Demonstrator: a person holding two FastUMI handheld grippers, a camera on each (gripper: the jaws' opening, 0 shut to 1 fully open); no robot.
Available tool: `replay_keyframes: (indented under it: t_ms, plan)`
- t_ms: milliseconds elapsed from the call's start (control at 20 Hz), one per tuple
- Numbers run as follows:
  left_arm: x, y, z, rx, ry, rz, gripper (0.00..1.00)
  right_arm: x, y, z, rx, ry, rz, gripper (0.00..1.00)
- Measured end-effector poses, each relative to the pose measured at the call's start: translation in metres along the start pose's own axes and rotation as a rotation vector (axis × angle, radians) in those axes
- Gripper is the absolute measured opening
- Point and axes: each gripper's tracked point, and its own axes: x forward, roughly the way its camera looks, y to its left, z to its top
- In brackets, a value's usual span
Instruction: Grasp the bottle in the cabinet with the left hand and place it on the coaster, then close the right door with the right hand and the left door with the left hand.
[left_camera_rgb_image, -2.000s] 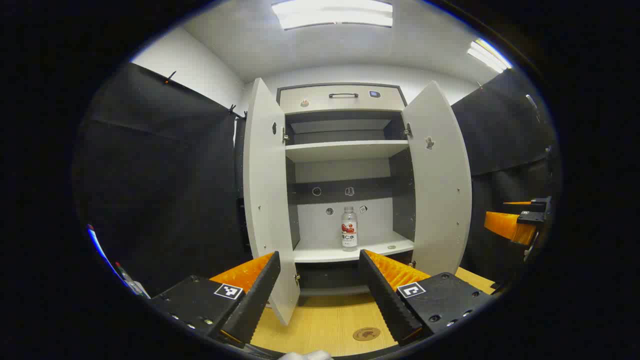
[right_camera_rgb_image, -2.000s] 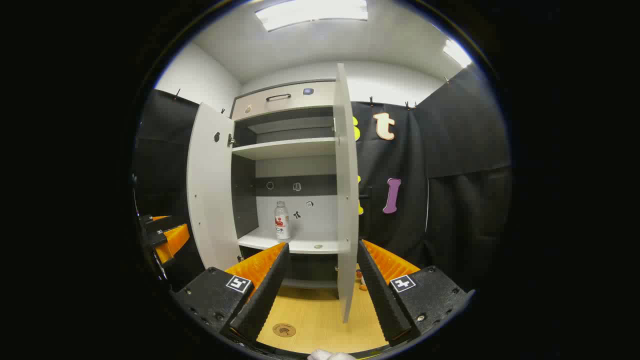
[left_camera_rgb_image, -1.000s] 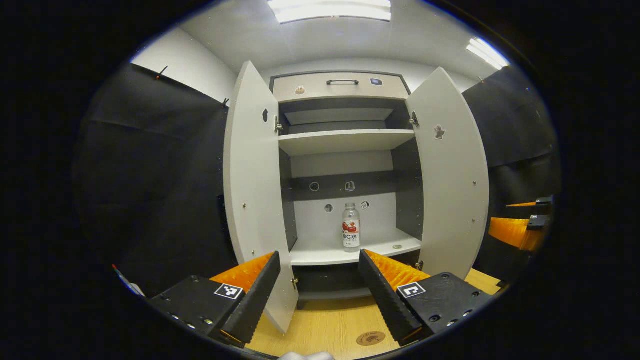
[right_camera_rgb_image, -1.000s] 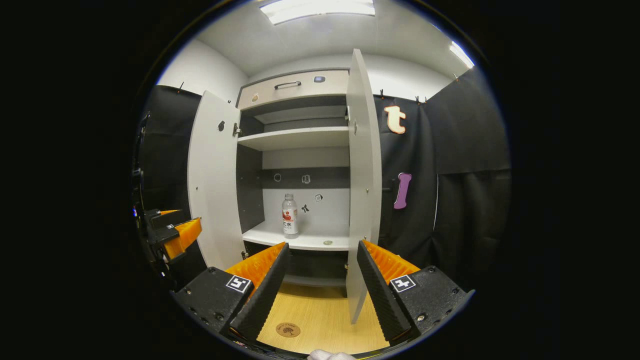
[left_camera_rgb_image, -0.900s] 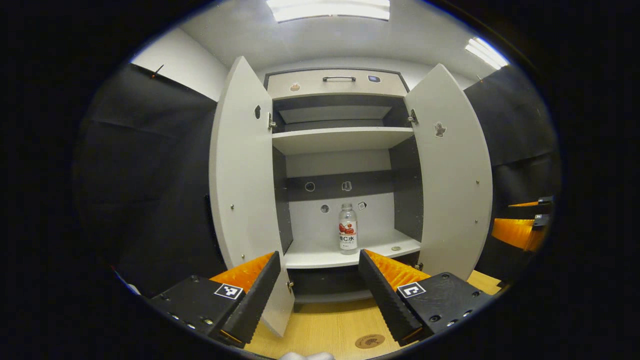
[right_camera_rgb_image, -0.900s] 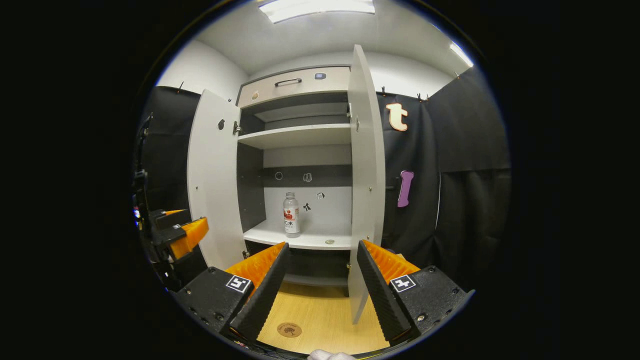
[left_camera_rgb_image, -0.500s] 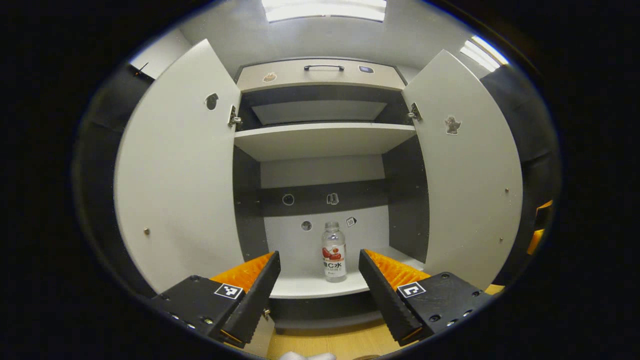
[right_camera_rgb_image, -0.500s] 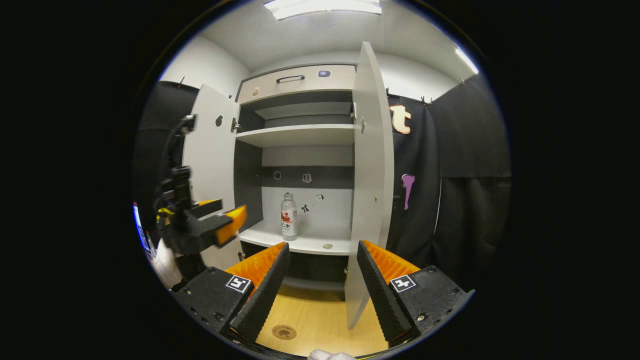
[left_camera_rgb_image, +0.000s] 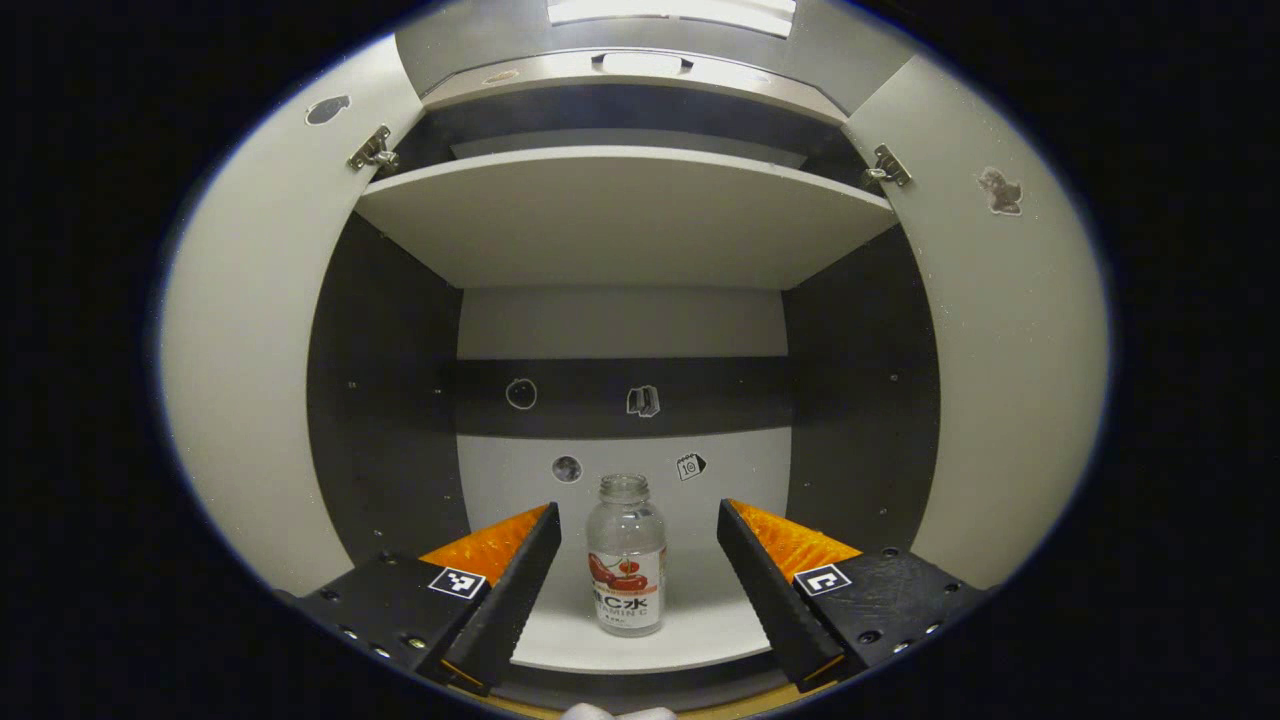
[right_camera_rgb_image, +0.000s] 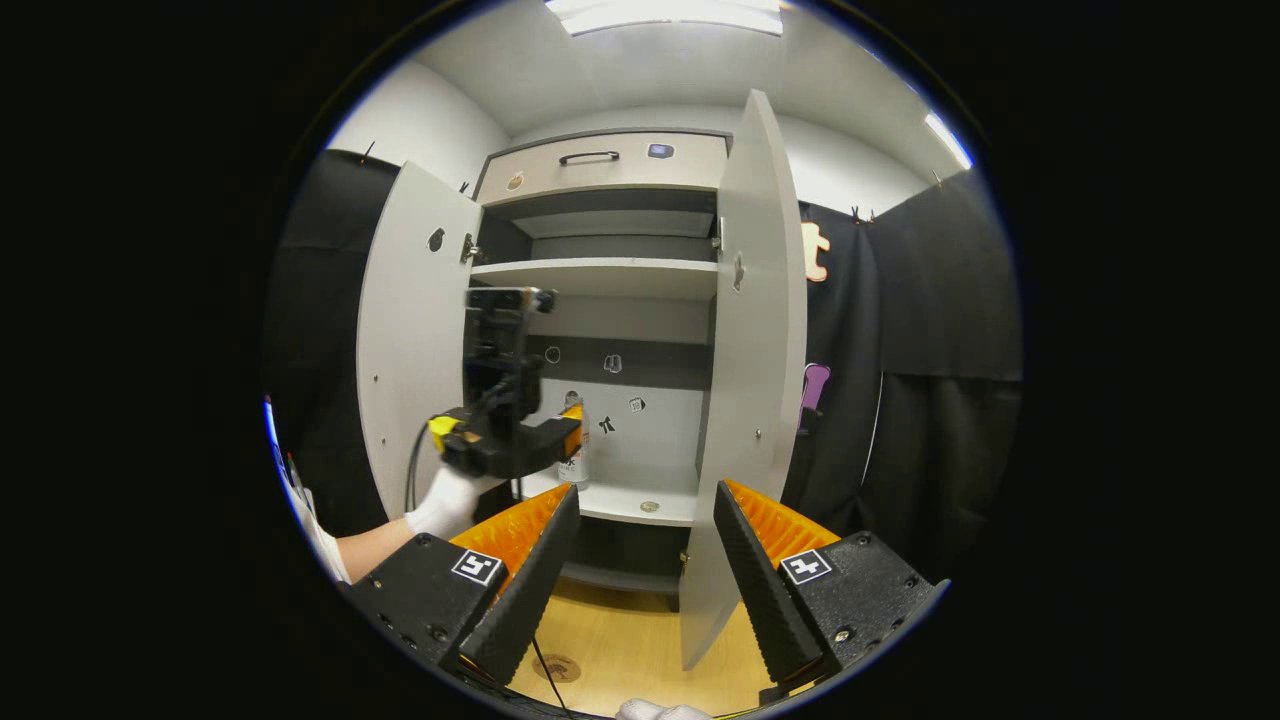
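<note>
The clear bottle (left_camera_rgb_image: 627, 556) with a red and white label stands upright on the cabinet's lower shelf (left_camera_rgb_image: 700, 620). My left gripper (left_camera_rgb_image: 637, 510) is open, with a finger on each side of the bottle and a gap to both. In the right gripper view the left gripper (right_camera_rgb_image: 545, 442) reaches into the cabinet, held by a white-gloved hand (right_camera_rgb_image: 445, 500), and hides most of the bottle (right_camera_rgb_image: 578, 466). My right gripper (right_camera_rgb_image: 646, 490) is open and holds nothing, in front of the cabinet. The round coaster (right_camera_rgb_image: 556, 667) lies on the wooden table (right_camera_rgb_image: 630, 650) below.
Both cabinet doors stand open: the left door (right_camera_rgb_image: 410, 340) and the right door (right_camera_rgb_image: 745, 380), which is nearly edge-on just beyond my right gripper. An upper shelf (left_camera_rgb_image: 620, 215) hangs above the bottle. A small round disc (right_camera_rgb_image: 650, 507) lies on the lower shelf.
My left gripper has moved forward into the cabinet until the bottle stands between its open fingers. The right gripper has barely moved.
</note>
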Motion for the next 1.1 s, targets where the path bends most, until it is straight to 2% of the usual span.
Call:
replay_keyframes:
  t_ms: [400,750,850,950,1100]
  plan:
    - [0.065,0.009,-0.038,-0.005,0.055,0.063,0.96,-0.004,-0.002,-0.015,-0.011,0.032,0.012,0.84]
    - [0.083,0.015,-0.069,0.012,0.129,0.084,0.96,-0.001,-0.014,-0.022,0.024,0.056,0.0,0.84]
    - [0.087,0.016,-0.07,0.017,0.127,0.081,0.78,-0.001,-0.015,-0.023,0.027,0.058,-0.003,0.84]
    - [0.082,0.018,-0.07,0.019,0.137,0.083,0.76,-0.003,-0.017,-0.023,0.028,0.055,-0.006,0.84]
    - [0.072,0.018,-0.048,0.019,0.093,0.084,0.76,-0.006,-0.021,-0.019,0.016,0.038,-0.017,0.83]
